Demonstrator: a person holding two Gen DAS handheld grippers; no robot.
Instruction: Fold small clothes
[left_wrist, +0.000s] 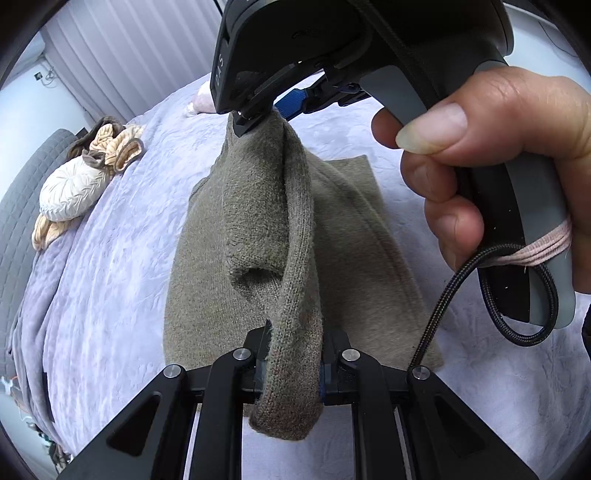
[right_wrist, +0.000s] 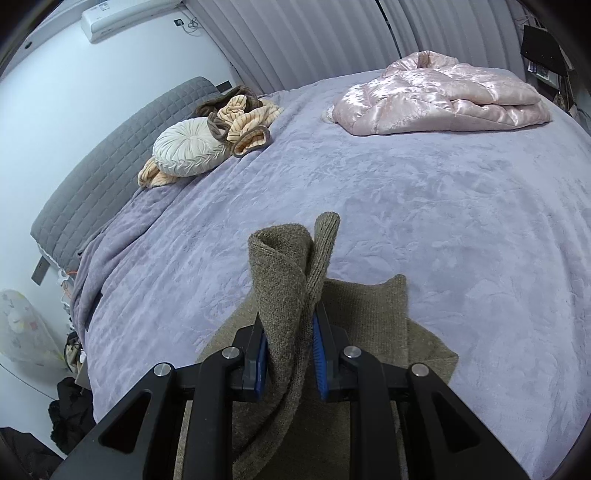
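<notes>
Olive knit garment (left_wrist: 258, 221) near round cushion (left_wrist: 70, 192)

Hardly anything could be read from where I stood. The dark housing of the right gripper (left_wrist: 255, 122), seen from the left wrist view, carried a few pale letters running sideways along its edge, something like "DXS", though I could not be sure of them. Nothing else bore legible writing.
</notes>
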